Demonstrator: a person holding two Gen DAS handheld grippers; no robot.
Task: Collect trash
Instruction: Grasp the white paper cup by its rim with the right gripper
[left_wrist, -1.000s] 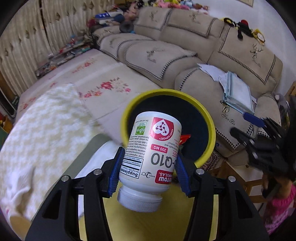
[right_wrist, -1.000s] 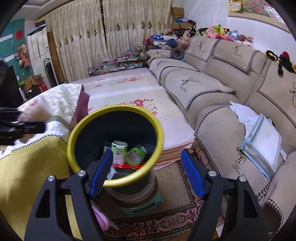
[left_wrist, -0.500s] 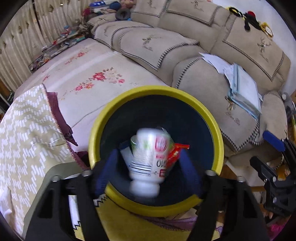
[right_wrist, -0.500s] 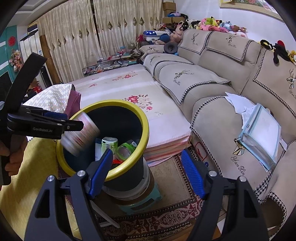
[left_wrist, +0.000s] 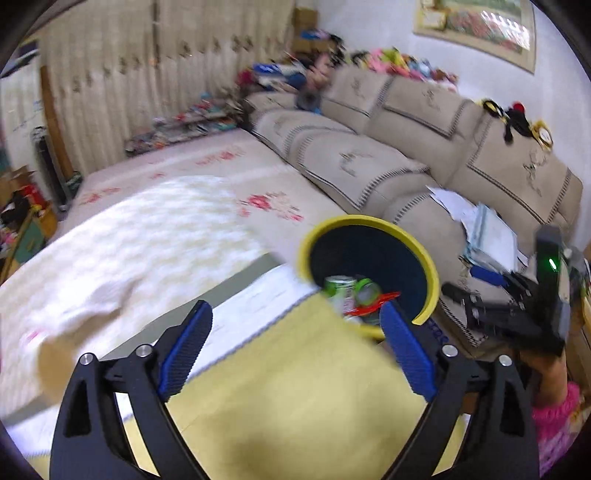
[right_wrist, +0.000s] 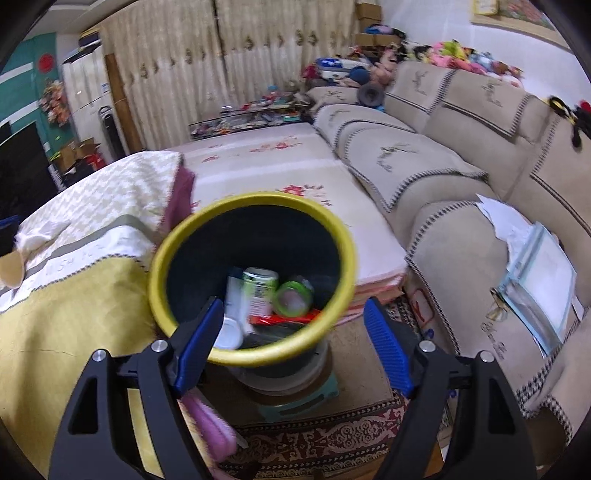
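The left gripper (left_wrist: 295, 349) hung over the yellow cloth (left_wrist: 295, 398), its blue pads spreading further apart with nothing between them. It pointed toward the bin (left_wrist: 424, 258), which stood past the cloth's far right corner, so the hand seemed to be free for the next piece of rubbish.

In the right wrist view the bin (right_wrist: 162, 266) sat just off the cloth's right edge, raised on what looked like a small stool so its yellow rim stood about level with the cloth and things could be dropped straight in. At its bottom lay the white bottle (right_wrist: 231, 317), tipped with its cap toward the near wall, beside a green can (right_wrist: 260, 288), a green tape roll (right_wrist: 293, 299) and a red wrapper (right_wrist: 284, 318). The bottle's label was too blurred to read.

The right gripper (right_wrist: 293, 343) hovered at the bin's near rim with its pads apart and empty, the rim showing between them but not pinched, probably waiting near the bin to steady it if needed. The sofa (right_wrist: 443, 177) behind held loose papers (right_wrist: 509, 221) that might be next.
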